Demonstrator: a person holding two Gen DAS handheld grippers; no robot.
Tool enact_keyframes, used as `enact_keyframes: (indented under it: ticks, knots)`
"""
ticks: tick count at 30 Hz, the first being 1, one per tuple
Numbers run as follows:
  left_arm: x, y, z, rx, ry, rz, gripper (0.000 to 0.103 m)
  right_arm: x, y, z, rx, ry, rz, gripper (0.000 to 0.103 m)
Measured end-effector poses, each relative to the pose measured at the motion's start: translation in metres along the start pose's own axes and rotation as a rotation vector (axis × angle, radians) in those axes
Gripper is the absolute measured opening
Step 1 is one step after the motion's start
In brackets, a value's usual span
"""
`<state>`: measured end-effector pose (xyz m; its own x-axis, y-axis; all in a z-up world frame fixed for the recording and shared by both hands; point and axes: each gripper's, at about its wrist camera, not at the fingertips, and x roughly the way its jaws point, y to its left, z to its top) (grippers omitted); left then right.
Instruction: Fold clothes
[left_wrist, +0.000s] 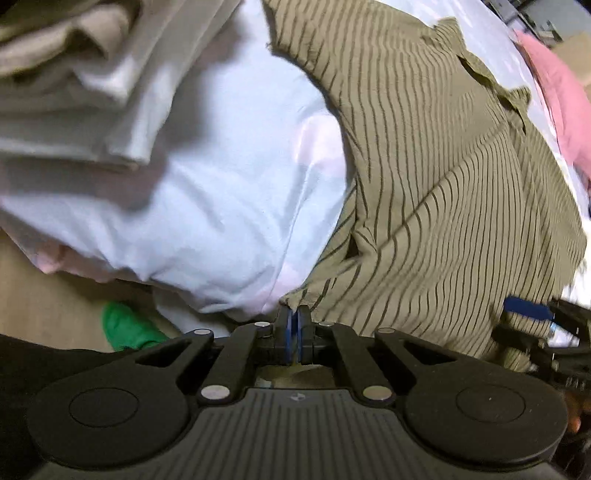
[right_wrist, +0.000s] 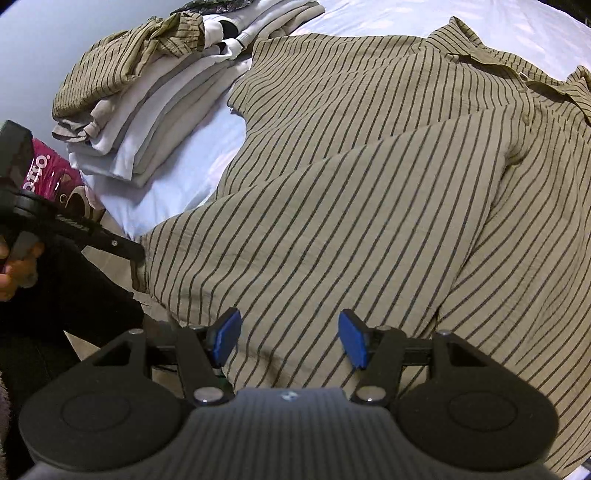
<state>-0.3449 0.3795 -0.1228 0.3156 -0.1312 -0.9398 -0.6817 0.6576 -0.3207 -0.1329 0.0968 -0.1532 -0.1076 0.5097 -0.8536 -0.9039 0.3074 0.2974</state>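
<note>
An olive shirt with thin dark stripes (right_wrist: 351, 177) lies spread on a pale blue bed sheet (right_wrist: 173, 192), collar at the far right. My left gripper (left_wrist: 294, 321) is shut on the shirt's (left_wrist: 424, 166) near left hem corner, the cloth pinched between its blue pads. In the right wrist view the left gripper (right_wrist: 138, 254) shows at that same corner, held by a hand. My right gripper (right_wrist: 288, 336) hovers open over the shirt's near hem, its blue pads (right_wrist: 225, 334) wide apart with striped cloth below them, not pinched.
A stack of folded pale garments (right_wrist: 166, 122) sits at the far left with a crumpled striped piece (right_wrist: 122, 62) on top. A pink cloth (left_wrist: 565, 99) lies far right. A magenta snack pack (right_wrist: 51, 177) and a green item (left_wrist: 129, 328) lie by the bed's near edge.
</note>
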Motion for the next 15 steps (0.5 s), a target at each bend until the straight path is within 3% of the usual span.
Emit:
enact_keyframes:
  ticks: [4,7,15]
  knots:
    - [-0.007,0.004,-0.006,-0.029,-0.017,-0.029,0.019,0.002,-0.003,0.0,0.003,0.012,-0.007,0.062]
    - [-0.02,-0.005,-0.017,-0.013,-0.039,-0.047,0.027,0.004,-0.005,0.001,0.012,0.021,-0.007,0.063]
    - [0.01,-0.028,-0.03,0.068,-0.025,0.062,0.027,0.007,0.003,0.005,-0.009,0.017,0.001,0.063]
